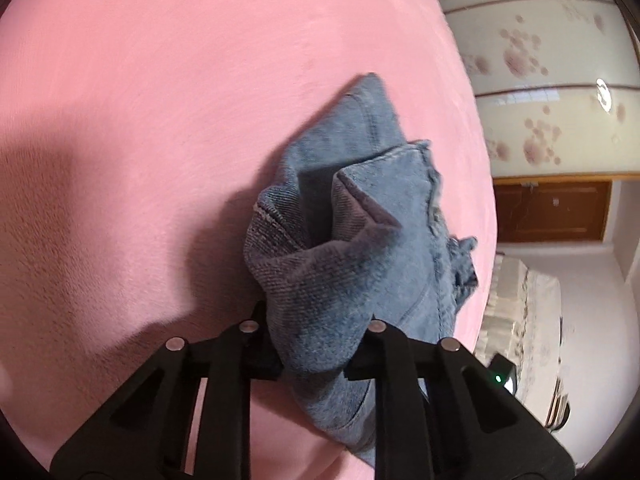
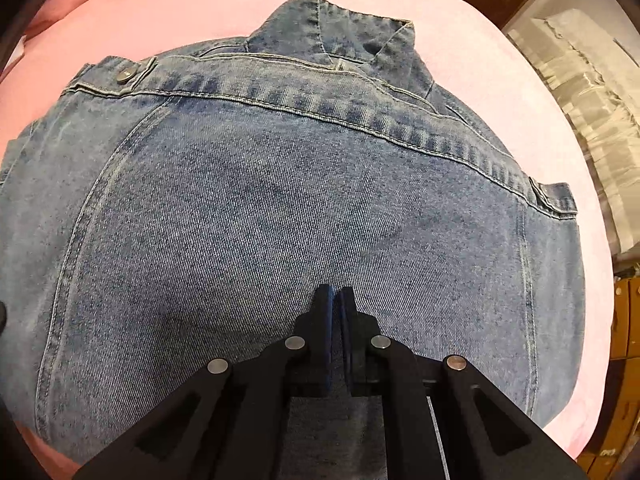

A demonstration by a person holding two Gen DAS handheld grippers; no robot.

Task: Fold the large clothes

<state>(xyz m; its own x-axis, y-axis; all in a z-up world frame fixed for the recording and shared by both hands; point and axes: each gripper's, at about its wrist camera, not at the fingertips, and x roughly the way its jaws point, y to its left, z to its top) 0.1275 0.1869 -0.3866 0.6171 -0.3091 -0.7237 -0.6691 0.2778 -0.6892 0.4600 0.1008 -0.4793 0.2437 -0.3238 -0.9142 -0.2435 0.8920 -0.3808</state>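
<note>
Left gripper (image 1: 316,356) jaws pinching bunched sleeve (image 1: 352,232) above pink bed (image 1: 140,120); jacket (image 2: 280,200) lies back-up on bed, collar far; right gripper (image 2: 335,320) jaws nearly pressed together, pinning jacket; step: likely sleeve fold-in; next: lay sleeve across back, release.

A washed blue, mottled with darker patches, is shown by the denim jacket (image 2: 304,200), and its seams are picked out in pale stitching. A dull silver metal button (image 2: 123,76) is seen on a tab at its upper left. The jacket is laid on a pink bed cover (image 2: 500,80), plain and without pattern. The bunched denim sleeve (image 1: 360,240) is seen in the same faded blue. Both the left hand-held gripper (image 1: 316,354) and the right hand-held gripper (image 2: 335,344) are coloured black, with silver pins. A cream surface with dusky purple flower blotches (image 1: 532,60) is seen beyond, and brown wooden furniture (image 1: 552,212).
</note>
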